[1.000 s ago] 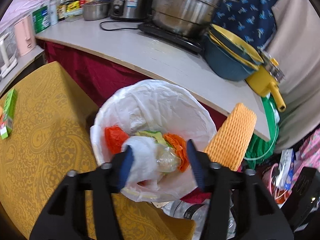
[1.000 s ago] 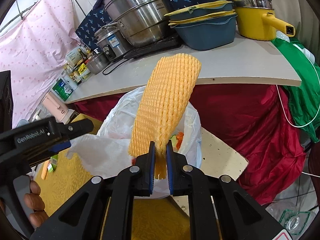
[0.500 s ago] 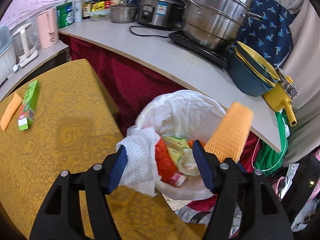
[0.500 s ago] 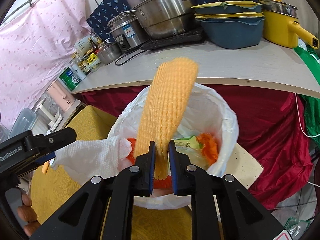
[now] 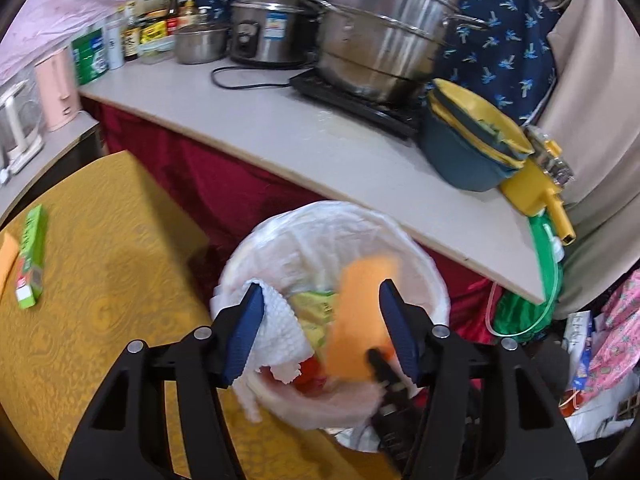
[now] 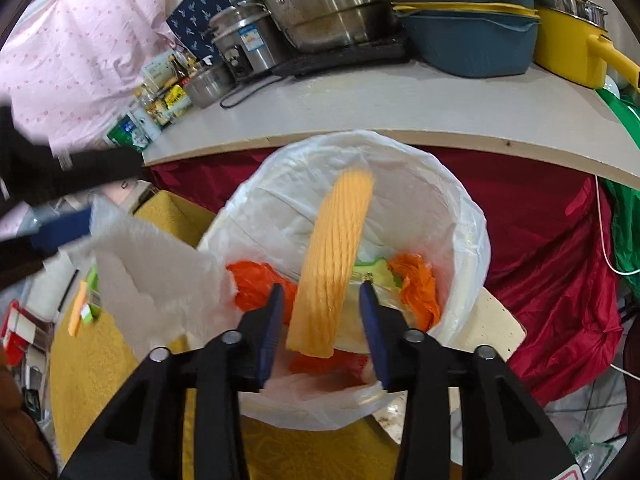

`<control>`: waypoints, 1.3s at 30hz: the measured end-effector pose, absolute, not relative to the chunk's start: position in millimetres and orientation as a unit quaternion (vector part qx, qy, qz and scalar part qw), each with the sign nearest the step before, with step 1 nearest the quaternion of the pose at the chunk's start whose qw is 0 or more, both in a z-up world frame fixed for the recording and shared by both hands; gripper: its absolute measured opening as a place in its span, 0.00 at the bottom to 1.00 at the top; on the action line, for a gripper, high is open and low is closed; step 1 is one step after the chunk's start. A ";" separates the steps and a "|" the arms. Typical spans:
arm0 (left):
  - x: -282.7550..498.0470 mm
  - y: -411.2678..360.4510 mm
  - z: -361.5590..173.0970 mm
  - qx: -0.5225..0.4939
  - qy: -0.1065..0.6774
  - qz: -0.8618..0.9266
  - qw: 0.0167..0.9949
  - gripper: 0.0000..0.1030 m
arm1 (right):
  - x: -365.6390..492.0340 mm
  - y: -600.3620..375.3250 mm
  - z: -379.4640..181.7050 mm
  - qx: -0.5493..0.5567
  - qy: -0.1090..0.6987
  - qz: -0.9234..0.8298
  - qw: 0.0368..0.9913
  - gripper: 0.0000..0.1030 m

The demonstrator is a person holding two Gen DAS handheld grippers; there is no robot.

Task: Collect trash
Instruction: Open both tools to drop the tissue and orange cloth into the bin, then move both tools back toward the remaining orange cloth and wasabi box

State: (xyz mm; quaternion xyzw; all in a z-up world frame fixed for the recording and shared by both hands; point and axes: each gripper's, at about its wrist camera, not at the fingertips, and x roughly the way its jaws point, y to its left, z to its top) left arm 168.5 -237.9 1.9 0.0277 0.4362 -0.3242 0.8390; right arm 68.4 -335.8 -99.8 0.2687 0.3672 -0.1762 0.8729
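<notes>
Since half a second ago you spread the right tongs (image 6: pixel 322 322) wide, releasing the orange foam net (image 6: pixel 334 266) over the lined trash bin (image 6: pixel 460 216). Your left tongs (image 5: pixel 320 328) gaped open, paper towel (image 5: pixel 280 332) draped against one finger.

A lived-in home kitchen. A pale worktop (image 5: pixel 304 140) with a dark red cloth skirt (image 5: pixel 224 184) carries a large stacked steel steamer pot (image 5: pixel 384 28) on a black induction hob (image 5: pixel 360 104), a steel rice cooker (image 5: pixel 272 32) with its cord, a small steel bowl (image 5: pixel 200 42), sauce bottles and jars (image 5: pixel 160 28), stacked blue and yellow basins (image 5: pixel 468 148) and a yellow electric pot (image 5: pixel 536 192). A pink kettle (image 5: pixel 56 88) stands on a lower side shelf. Pink and navy printed fabrics hang behind. A table with a gold patterned cloth (image 5: pixel 100 280) sits beside a bin lined with a white plastic bag (image 5: pixel 328 240), which holds food wrappers.
</notes>
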 end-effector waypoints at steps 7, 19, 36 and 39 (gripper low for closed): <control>173.3 -247.3 2.4 0.019 0.434 -0.320 0.842 0.79 | 44.9 -353.5 -108.9 0.299 0.351 -0.194 0.866 0.51; 161.2 -240.9 1.2 0.034 0.423 -0.308 0.851 0.81 | 23.7 -357.5 -89.2 0.293 0.341 -0.204 0.870 0.52; 156.7 -190.1 -13.2 0.049 0.427 -0.255 0.866 0.81 | 9.5 -325.4 -48.3 0.259 0.327 -0.192 0.889 0.57; 157.3 -182.7 -14.6 0.047 0.428 -0.250 0.867 0.81 | 8.3 -322.2 -45.4 0.255 0.326 -0.193 0.890 0.57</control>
